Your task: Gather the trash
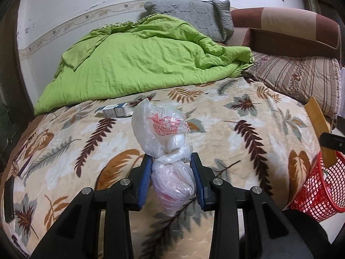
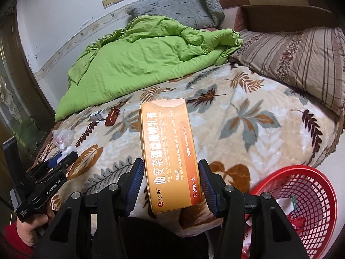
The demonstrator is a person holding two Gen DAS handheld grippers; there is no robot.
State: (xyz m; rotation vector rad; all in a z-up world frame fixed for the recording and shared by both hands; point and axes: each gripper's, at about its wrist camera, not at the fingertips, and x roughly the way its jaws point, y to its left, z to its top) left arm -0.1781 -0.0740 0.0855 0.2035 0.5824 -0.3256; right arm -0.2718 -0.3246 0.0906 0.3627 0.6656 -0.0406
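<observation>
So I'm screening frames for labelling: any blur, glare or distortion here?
Left wrist: strong fisheye bend, dark corners; knotted plastic bag close but readable; red basket soft at the edge. Right wrist: same warp; orange box print sharp; no harsh glare.

I see a green quilt (image 1: 138,64) ahead of the jaws, a grey pillow (image 1: 194,15) beyond it, and a striped pillow (image 2: 297,58) ahead-right.

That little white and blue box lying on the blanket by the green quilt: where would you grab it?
Grip the white and blue box across its short width, tongs coming down from above. It lies flat on the leaf-print blanket with its long side facing us, and soft bedding leaves no room to slide underneath.
</observation>
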